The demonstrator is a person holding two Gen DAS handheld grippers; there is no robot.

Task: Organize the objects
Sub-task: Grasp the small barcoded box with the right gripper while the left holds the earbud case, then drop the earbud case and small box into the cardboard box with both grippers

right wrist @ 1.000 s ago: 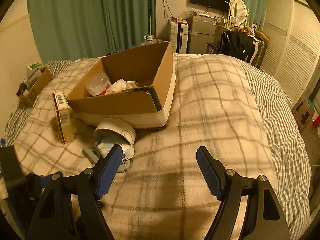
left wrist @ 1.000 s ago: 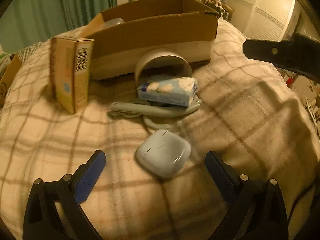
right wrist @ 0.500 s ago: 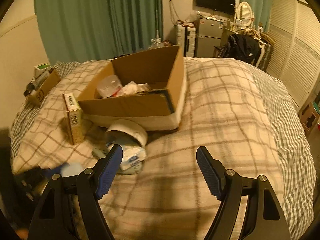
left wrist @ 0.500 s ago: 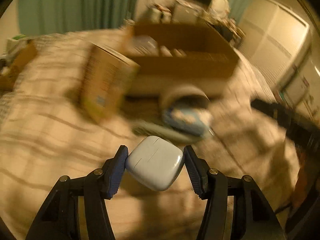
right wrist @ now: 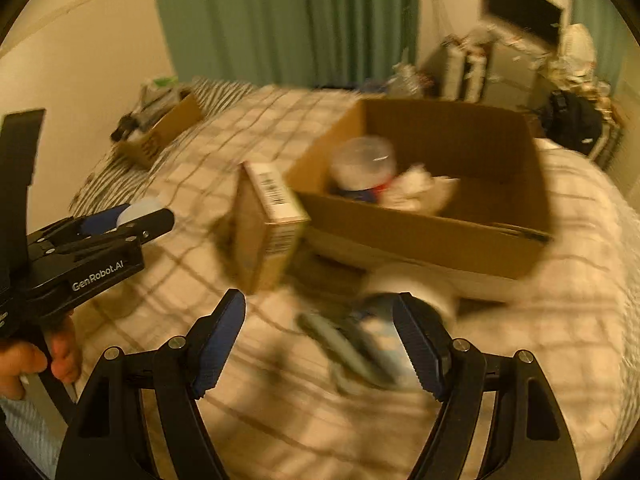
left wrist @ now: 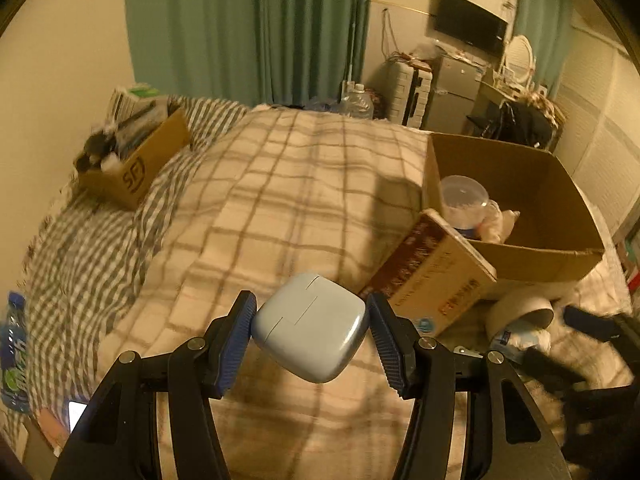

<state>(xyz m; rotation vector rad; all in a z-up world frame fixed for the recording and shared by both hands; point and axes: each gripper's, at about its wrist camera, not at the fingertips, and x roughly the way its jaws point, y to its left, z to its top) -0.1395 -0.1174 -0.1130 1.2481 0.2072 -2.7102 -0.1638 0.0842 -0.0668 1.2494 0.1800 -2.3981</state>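
A checked blanket [left wrist: 304, 184] covered the bed and filled most of both views. On its far right sat a large open cardboard box [left wrist: 536, 248], which held a clear plastic cup [left wrist: 464, 196] and some crumpled white material. A tall yellow carton [left wrist: 436, 276] stood just beside the box's near left corner, tilted in the left wrist view. Far to the left, on a striped pillow, lay a smaller cardboard box [left wrist: 136, 164] packed with clutter.

Near the large box's front wall lay a white roll [left wrist: 520, 312] on its side, with a blue-and-white tissue pack [left wrist: 520, 340] touching it on the near side. In the blurred right wrist view a pale green tool [right wrist: 348, 344] lay just in front of these.

The left gripper [left wrist: 312, 330] was clenched on a pale blue rounded case [left wrist: 310, 328], both blue pads pressed against its sides, holding it above the blanket, near and to the left of the yellow carton. The right gripper [right wrist: 320, 344] hung released over the green tool and tissue pack, its jaws spread wide with nothing between them. A hand [right wrist: 36, 356] gripped the left tool's handle at the left edge.
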